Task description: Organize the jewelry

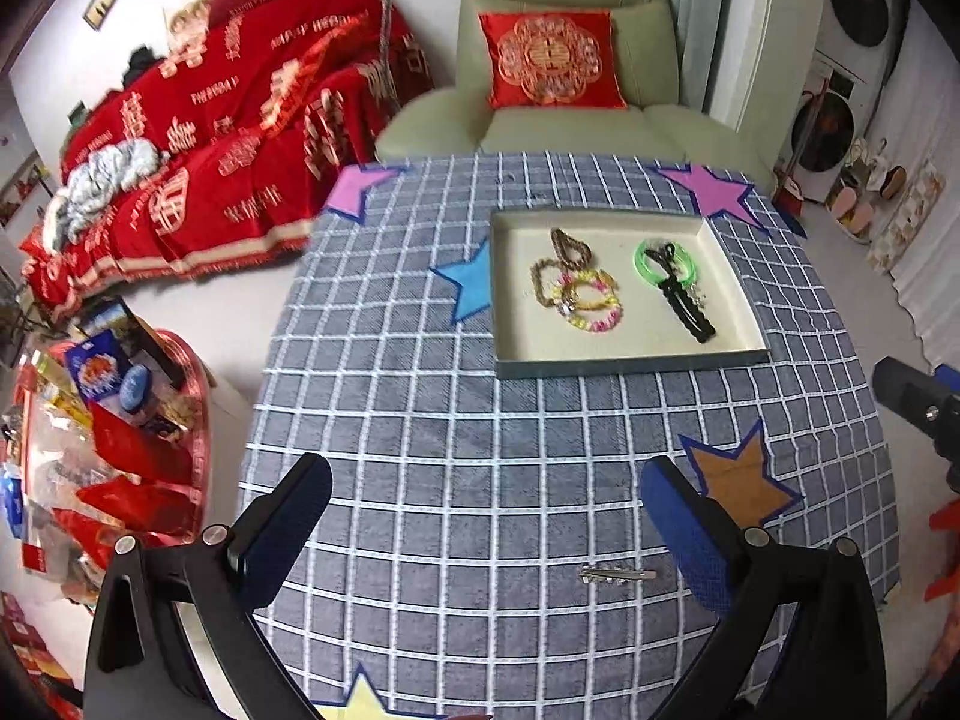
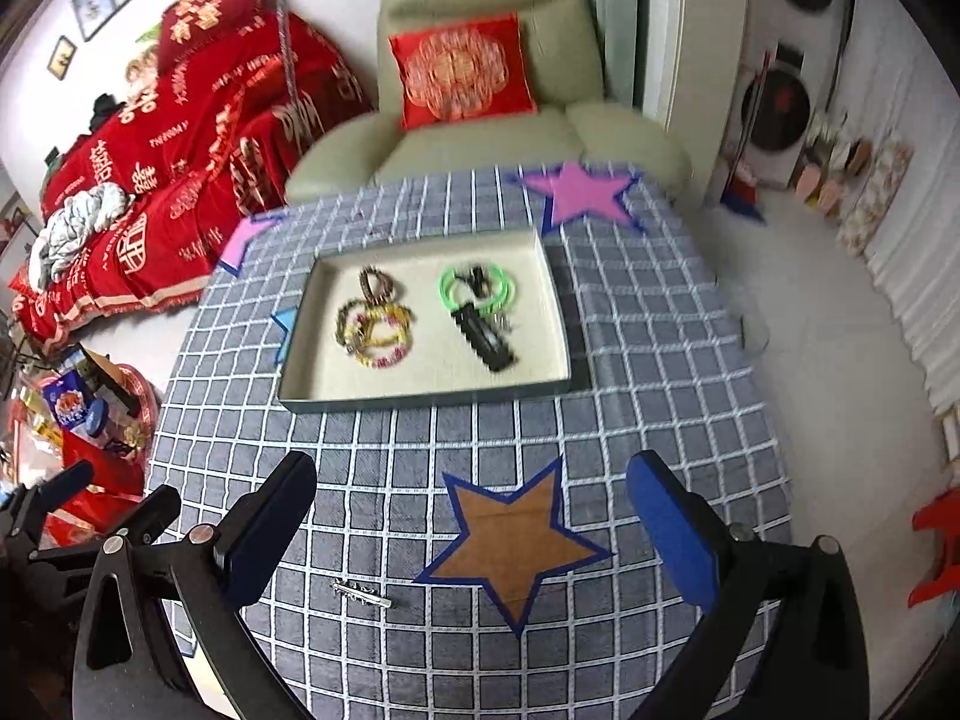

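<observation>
Jewelry sits mostly in the shallow tray (image 1: pixel 630 354) toward the far side of the checked tablecloth (image 1: pixel 480 450). On the tray's left I see a heap of beaded bracelets (image 1: pixel 576 288), brownish, yellow and pink, overlapping one another. On its right lie green bangles (image 1: pixel 645 261) with a black hair clip (image 1: pixel 687 306) resting across them and reaching toward the near wall.

One piece is outside the tray: a slim silver hair pin (image 1: pixel 618 574), flat on the cloth near me, just left of the brown star patch (image 1: pixel 741 483). In the right wrist view the pin (image 2: pixel 363 594) lies close to my right gripper's left finger, apart from it.

My left gripper (image 1: pixel 480 531) hangs above the cloth with its jaws spread wide and nothing between them. My right gripper (image 2: pixel 474 528) is likewise wide apart and empty, with the brown star (image 2: pixel 510 540) showing between its fingers. Beyond the table stands a pale green armchair (image 1: pixel 570 48) with a red cushion (image 1: pixel 549 60).
</observation>
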A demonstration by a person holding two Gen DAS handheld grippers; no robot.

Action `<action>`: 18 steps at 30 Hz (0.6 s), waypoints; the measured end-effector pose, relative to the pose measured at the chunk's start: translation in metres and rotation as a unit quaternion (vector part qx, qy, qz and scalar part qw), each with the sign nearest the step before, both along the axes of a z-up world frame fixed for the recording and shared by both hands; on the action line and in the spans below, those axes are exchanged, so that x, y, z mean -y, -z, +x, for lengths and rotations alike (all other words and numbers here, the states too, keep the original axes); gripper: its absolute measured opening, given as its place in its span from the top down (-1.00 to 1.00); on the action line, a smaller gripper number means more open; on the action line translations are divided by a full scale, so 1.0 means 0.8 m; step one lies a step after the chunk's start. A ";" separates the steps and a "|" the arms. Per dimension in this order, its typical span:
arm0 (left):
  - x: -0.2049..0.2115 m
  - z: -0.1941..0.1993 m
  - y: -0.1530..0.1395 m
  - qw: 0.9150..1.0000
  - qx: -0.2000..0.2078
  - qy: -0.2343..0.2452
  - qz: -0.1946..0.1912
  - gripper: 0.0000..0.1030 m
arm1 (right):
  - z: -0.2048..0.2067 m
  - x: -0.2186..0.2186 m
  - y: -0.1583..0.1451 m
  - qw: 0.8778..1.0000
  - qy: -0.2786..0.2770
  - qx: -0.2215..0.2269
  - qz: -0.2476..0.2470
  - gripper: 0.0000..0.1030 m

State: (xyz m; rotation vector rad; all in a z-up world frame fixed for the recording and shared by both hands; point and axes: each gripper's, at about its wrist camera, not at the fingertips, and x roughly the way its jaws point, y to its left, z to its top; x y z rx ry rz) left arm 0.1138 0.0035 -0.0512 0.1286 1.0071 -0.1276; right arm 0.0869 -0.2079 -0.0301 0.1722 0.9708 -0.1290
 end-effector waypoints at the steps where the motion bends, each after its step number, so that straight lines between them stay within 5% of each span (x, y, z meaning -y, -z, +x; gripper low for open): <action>1: -0.003 -0.005 -0.004 1.000 0.008 -0.001 0.000 -1.00 | -0.006 -0.003 -0.004 1.000 0.000 0.007 -0.007 -0.99; 18: -0.010 -0.036 -0.027 0.999 0.041 0.000 0.004 -1.00 | -0.053 -0.027 -0.022 0.999 0.009 0.029 -0.040 -0.99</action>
